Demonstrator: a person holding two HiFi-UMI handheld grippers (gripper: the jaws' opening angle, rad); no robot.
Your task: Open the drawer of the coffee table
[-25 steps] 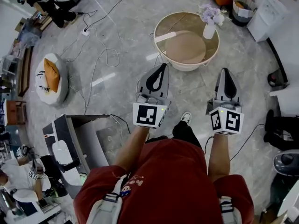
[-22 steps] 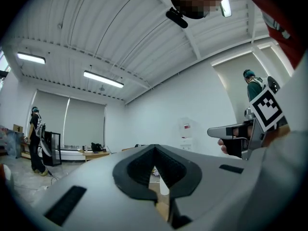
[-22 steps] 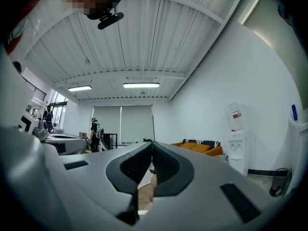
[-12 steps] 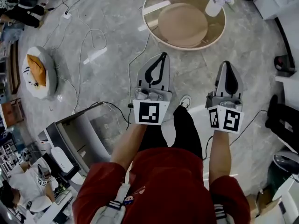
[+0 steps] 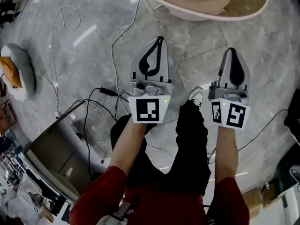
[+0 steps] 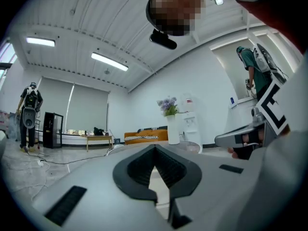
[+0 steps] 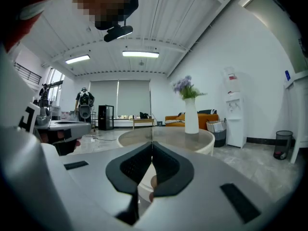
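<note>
Round coffee table (image 5: 201,17) is sitting just ahead of the person, at the top of the head view, not touched. Left gripper (image 5: 160,40) and right gripper (image 5: 231,50) are pointing level at its cream side wall, side by side, probably lining up with the drawer front. No drawer or handle is showing from here. Both claws are sitting fully closed, tips meeting, gripping nothing, which suits an approach. White vase of purple flowers (image 7: 191,114) is standing on the glass top, so a gentle pull seems wise.
</note>
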